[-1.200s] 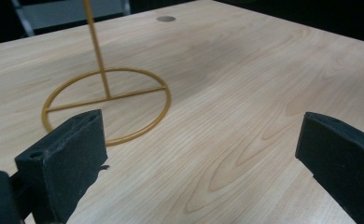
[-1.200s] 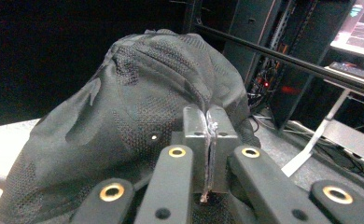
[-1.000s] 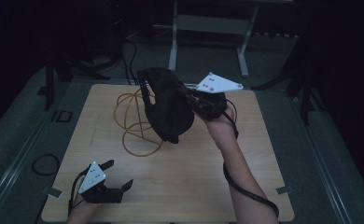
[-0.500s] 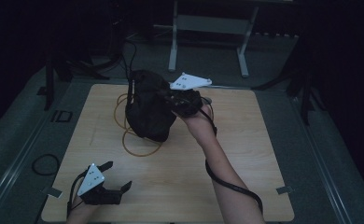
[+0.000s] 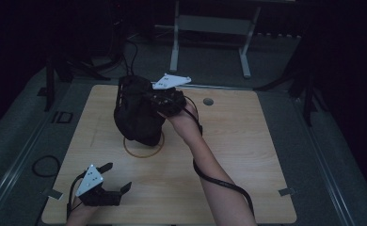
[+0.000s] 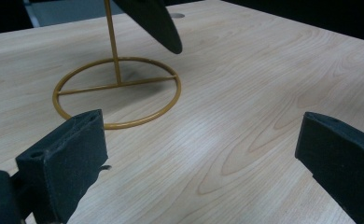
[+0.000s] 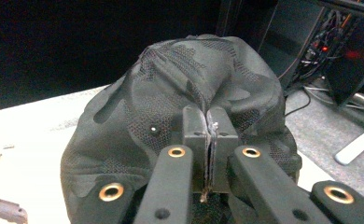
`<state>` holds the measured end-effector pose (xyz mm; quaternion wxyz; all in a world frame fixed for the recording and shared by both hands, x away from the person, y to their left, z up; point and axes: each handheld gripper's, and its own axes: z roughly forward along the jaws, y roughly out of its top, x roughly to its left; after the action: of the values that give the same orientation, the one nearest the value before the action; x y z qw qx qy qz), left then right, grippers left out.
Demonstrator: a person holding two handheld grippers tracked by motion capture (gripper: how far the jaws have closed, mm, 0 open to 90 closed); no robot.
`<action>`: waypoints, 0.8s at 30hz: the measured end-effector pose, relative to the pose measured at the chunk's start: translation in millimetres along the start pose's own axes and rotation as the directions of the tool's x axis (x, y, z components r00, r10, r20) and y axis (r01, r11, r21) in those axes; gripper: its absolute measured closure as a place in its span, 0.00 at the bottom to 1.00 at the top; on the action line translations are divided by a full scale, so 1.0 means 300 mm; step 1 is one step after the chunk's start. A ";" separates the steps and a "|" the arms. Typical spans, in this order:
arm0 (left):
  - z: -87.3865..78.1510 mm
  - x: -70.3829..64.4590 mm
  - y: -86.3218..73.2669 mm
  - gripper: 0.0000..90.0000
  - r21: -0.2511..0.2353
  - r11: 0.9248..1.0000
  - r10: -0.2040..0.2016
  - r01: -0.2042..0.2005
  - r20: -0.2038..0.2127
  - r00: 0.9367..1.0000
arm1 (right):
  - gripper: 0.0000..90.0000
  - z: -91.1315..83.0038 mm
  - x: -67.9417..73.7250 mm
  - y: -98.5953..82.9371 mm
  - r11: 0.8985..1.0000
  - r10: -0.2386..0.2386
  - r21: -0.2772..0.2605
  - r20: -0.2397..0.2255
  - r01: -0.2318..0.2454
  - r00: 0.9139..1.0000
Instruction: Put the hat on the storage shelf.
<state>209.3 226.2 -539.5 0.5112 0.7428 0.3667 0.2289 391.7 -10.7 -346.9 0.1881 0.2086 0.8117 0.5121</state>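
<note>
**Cap held over the wire stand, ready to be settled**

The wooden worktop (image 5: 247, 155) carries little: a gold wire stand and your two tools. You have the black mesh cap (image 5: 137, 113) lifted above the stand, toward the far left of the worktop, and it hangs in the air rather than resting on anything that can be seen. Your right tool (image 5: 165, 101) holds it: in the right gripper view the two jaws are pressed together on a fold of the cap's fabric (image 7: 203, 93), with almost no gap between them.

Below the cap, the gold wire stand (image 6: 117, 91) shows its round base ring, a crossbar and a thin upright post; the cap's dark edge (image 6: 154, 23) hangs just beside that post. Your left tool (image 5: 101, 188) rests near the front left corner, its jaws spread wide with nothing between them.

The step in hand looks like hanging the cap on the stand. The next move probably calls for lowering the crown squarely onto the top of the post, then letting the fabric go; a steadying hold on the base with the free tool may help.

The top of the post is hidden behind the cap, so you cannot tell whether it is already inside the crown. The room is dim and the cap's brim is hard to make out.
</note>
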 end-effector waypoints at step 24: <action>0.008 -0.004 -0.002 0.03 -0.006 1.000 -0.017 0.017 0.021 1.000 | 0.70 0.032 0.012 -0.001 1.000 0.016 -0.015 -0.033 -0.017 0.999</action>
<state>210.2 224.0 -540.8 0.5194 0.7404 0.3668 0.2179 393.5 -1.7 -351.3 0.1721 0.2054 0.8090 0.5232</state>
